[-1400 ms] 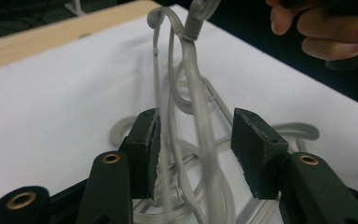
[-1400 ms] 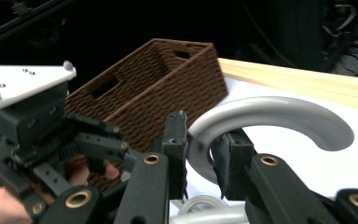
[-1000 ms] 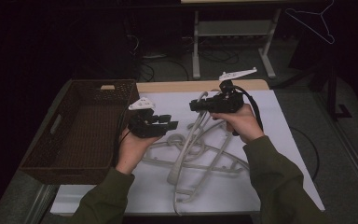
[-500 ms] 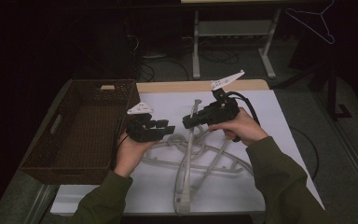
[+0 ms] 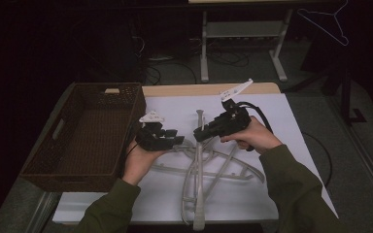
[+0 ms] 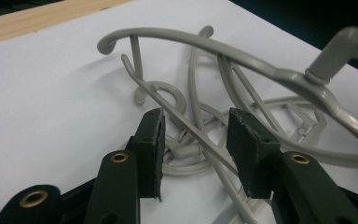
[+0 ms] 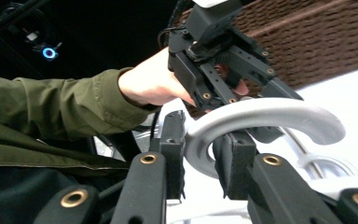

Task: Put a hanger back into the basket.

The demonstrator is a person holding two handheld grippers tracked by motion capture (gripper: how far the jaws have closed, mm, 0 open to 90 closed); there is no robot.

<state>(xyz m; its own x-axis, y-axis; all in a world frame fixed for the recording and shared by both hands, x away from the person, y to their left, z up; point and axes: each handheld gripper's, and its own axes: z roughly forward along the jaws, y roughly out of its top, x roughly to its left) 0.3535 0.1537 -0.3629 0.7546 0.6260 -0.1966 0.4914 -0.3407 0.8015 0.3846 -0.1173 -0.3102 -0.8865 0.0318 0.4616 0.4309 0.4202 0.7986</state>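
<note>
Hangers mid-sheet, basket leftward.

Room dim, background nearly black; light from overhead falls on the white table sheet, brightest area in the high view. High view soft, grainy, low res. Left gripper view sharp, hangers casting faint shadows on the sheet. Right gripper view: jaws blurred up close, hook w/ soft sheen.
</note>
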